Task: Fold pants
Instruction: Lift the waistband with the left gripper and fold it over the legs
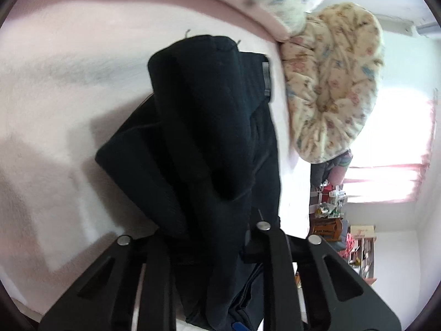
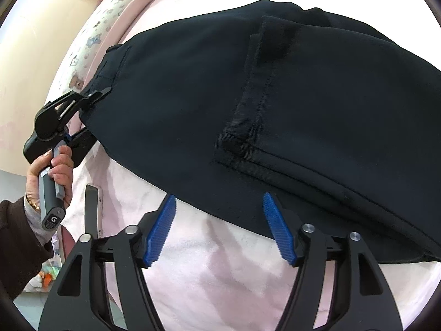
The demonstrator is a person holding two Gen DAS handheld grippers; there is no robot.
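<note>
On bed: left claw pinching pants at waistband; right claw agape, empty, at pants' near edge.

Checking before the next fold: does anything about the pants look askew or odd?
Mostly tidy: the pants lie folded on the pink bed cover. The left gripper pinches their waist edge. The hem lies slanted across the fold, slightly askew.

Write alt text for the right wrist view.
Dark pants, partly folded, lie on a pink bed cover. The right gripper hangs open at their near edge, blue pads bare. At left, a hand holds the left gripper, shut on the pants' edge.
</note>
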